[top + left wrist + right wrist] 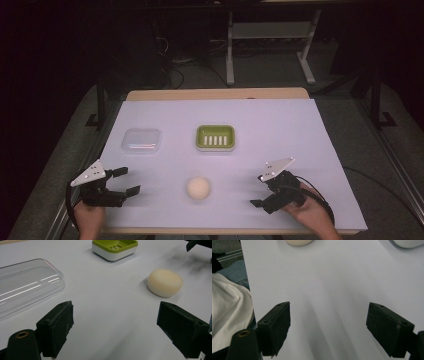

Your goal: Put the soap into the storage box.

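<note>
A round cream soap bar (198,188) (165,282) lies on the white table sheet near the front middle; its edge shows in the right gripper view (298,242). Behind it sits a green and white soap dish (215,138) (115,248). A clear plastic lid (142,140) (23,286) lies to the dish's left. My left gripper (126,181) (115,332) is open at the front left, with nothing between its jaws. My right gripper (259,190) (328,327) is open at the front right, also with nothing in it. The soap lies between the two grippers.
The white sheet (280,130) covers a wooden table whose bare edge (215,94) shows at the back. A white desk frame (270,40) stands on the dark floor beyond. A white shirt and blue jeans (229,302) show past the table's front edge.
</note>
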